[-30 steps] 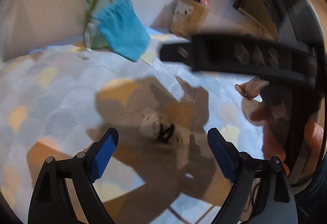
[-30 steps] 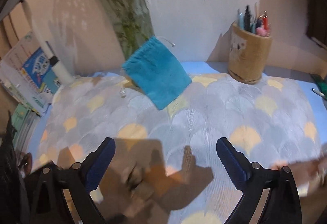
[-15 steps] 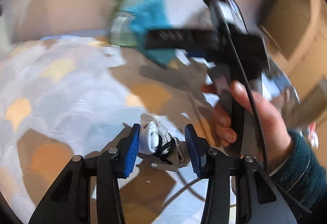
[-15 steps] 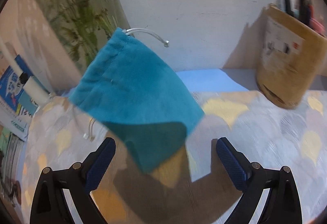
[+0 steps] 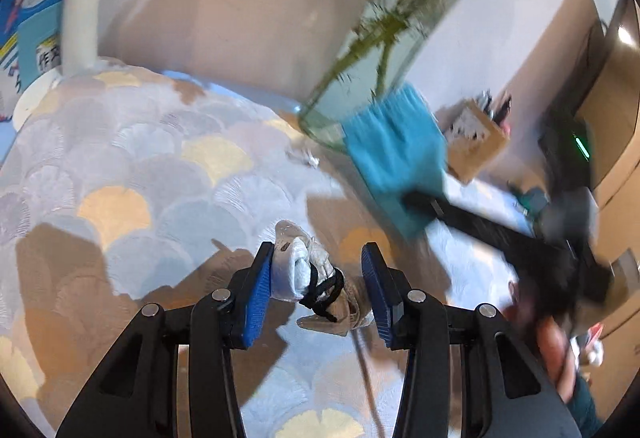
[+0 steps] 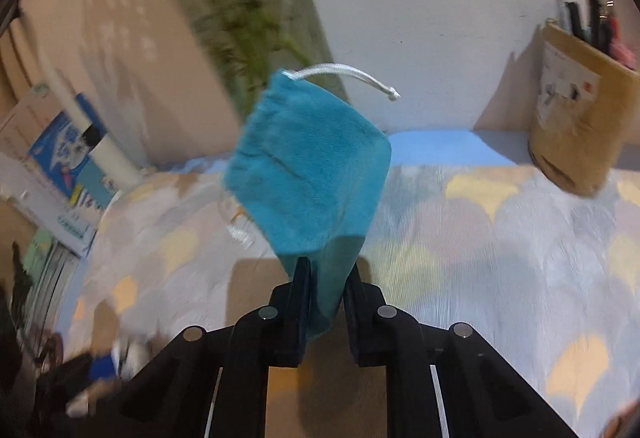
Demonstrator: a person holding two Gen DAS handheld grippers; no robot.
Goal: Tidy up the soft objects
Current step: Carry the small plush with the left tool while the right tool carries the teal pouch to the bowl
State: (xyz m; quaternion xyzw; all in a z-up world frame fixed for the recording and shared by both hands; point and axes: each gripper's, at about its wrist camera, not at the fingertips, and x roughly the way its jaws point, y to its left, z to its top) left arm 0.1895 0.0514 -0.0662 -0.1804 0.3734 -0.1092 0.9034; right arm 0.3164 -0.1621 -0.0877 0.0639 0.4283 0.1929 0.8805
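A small rolled bundle of white and beige cloth (image 5: 304, 274), tied with a black band, sits between the blue pads of my left gripper (image 5: 318, 290), which is shut on it just above the patterned tablecloth (image 5: 132, 174). My right gripper (image 6: 326, 294) is shut on the lower corner of a teal drawstring pouch (image 6: 312, 174). The pouch stands up from the jaws, its white cord (image 6: 348, 76) arching off the top. In the left wrist view the same pouch (image 5: 396, 158) shows at the right, with the blurred black right gripper clamped on its lower edge.
A glass vase with green stems (image 5: 360, 78) stands at the back, right behind the pouch. A tan pen holder (image 6: 576, 126) is at the back right. Books (image 6: 68, 158) and a white tube (image 6: 108, 154) lean at the left edge. A person's hand (image 5: 556, 342) holds the right gripper.
My left gripper closed on the cloth bundle, then rolled and swung left with it. My right gripper went forward to the teal pouch and shut on its corner.
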